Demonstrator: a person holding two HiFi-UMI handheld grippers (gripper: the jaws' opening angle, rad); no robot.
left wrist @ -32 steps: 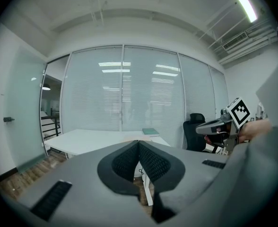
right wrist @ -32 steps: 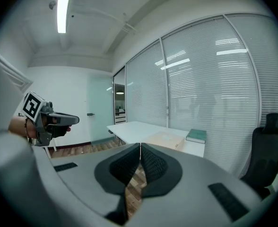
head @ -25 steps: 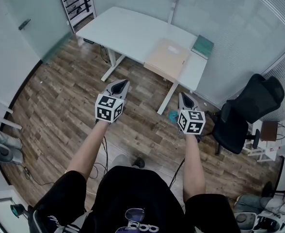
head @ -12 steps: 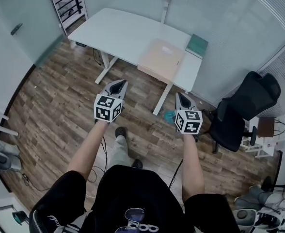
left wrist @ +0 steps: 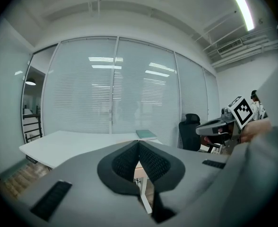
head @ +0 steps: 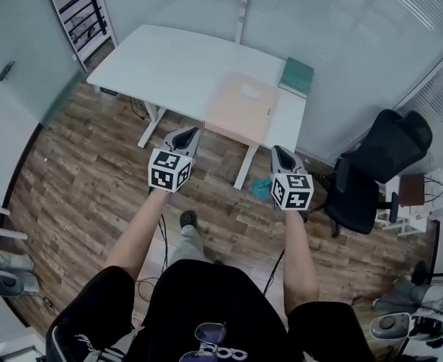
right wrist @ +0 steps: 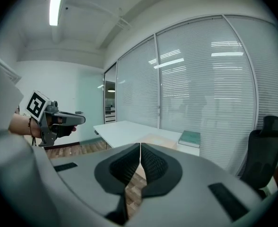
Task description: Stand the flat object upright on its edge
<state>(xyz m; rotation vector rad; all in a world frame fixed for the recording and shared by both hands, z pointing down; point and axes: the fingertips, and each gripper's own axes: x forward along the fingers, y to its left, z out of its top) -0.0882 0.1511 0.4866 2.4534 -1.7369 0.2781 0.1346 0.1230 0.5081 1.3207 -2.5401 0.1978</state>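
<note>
Well short of the desk (head: pixel 169 59), we hold the left gripper (head: pixel 185 133) and right gripper (head: pixel 279 151) clenched and empty over open wood floor (head: pixel 86 172). The flat green book (head: pixel 296 77) lies at the desk's far right corner, near a tan pad (head: pixel 242 104) that reaches the near edge.

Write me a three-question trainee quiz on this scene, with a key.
1. True or false: the green book lies flat on the white table.
2. Pick one. The left gripper and the right gripper are: A, both shut on the book; B, both empty with fingers shut; C, both open wide.
3. Fill the blank: the black chair stands on the person's ____ side.
Key: 1 true; 2 B; 3 right.
</note>
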